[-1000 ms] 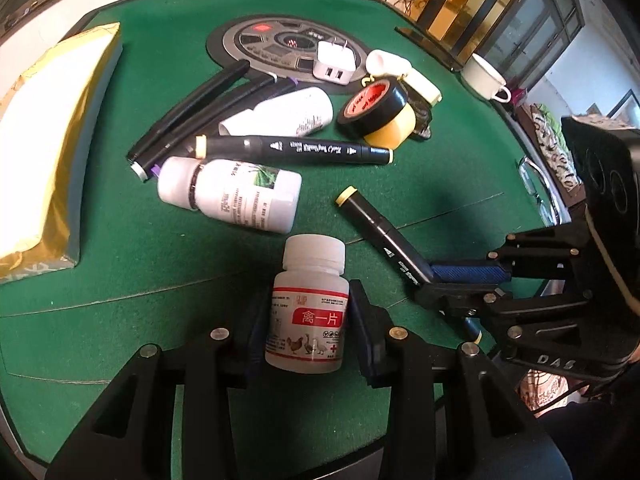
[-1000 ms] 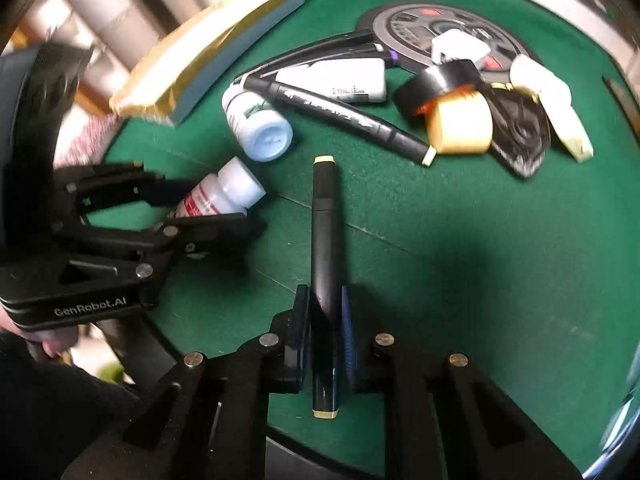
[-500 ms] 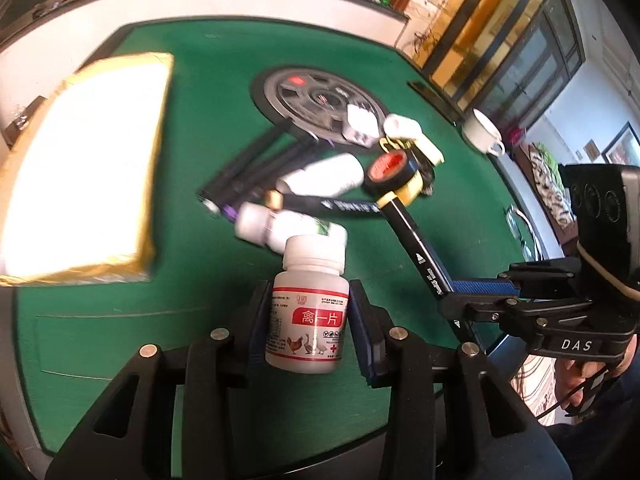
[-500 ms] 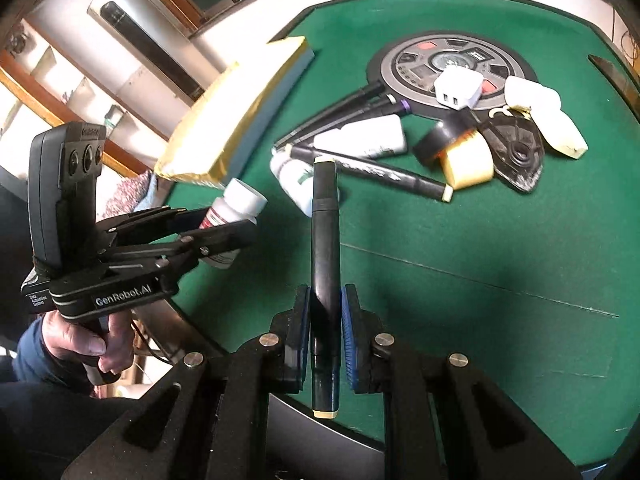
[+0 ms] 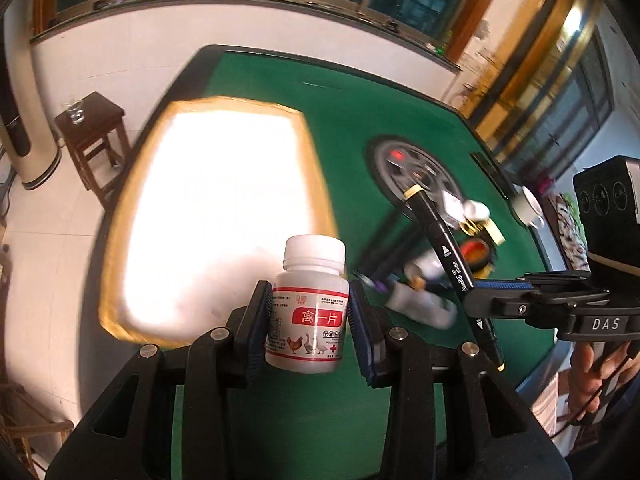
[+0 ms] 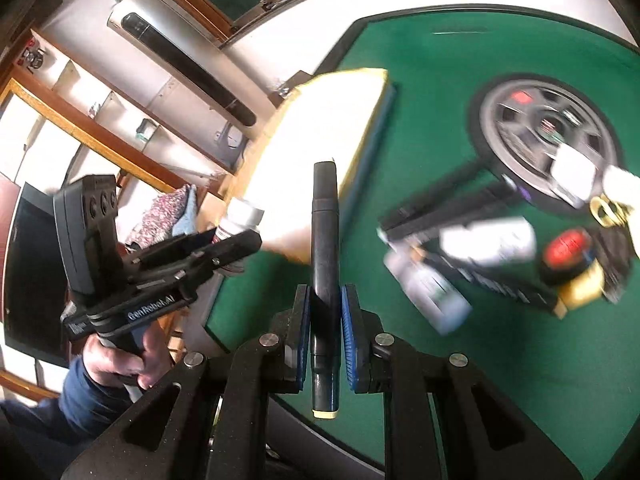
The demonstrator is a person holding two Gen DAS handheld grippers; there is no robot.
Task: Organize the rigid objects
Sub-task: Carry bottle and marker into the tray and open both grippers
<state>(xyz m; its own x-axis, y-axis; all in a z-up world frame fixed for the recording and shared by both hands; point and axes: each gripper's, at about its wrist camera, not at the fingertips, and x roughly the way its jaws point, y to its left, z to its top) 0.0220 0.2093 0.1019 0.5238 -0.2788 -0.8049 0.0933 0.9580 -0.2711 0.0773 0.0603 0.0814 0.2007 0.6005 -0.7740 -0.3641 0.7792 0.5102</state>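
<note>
My left gripper (image 5: pixel 310 322) is shut on a white pill bottle (image 5: pixel 310 304) with a red label, held upright in the air above the green table (image 5: pixel 288 412). My right gripper (image 6: pixel 325 330) is shut on a black marker (image 6: pixel 325 256) with cream end caps, also lifted; the marker shows in the left wrist view (image 5: pixel 448 256). The left gripper with the bottle shows at the left of the right wrist view (image 6: pixel 236 236). A gold-edged box (image 5: pixel 216 208) lies on the table below and ahead of both grippers.
A blurred pile lies at the right: black markers (image 6: pixel 448 204), white bottles (image 6: pixel 432 292), tape rolls (image 6: pixel 568 260), a white charger (image 6: pixel 572 168) on a round grey disc (image 6: pixel 532 120). A wooden stool (image 5: pixel 92 136) stands beside the table. A white cup (image 5: pixel 530 206) sits far right.
Both grippers have risen well above the table with the bottle and the marker, and have swung left toward the gold-edged box. The pile has dropped to the right of both views.
</note>
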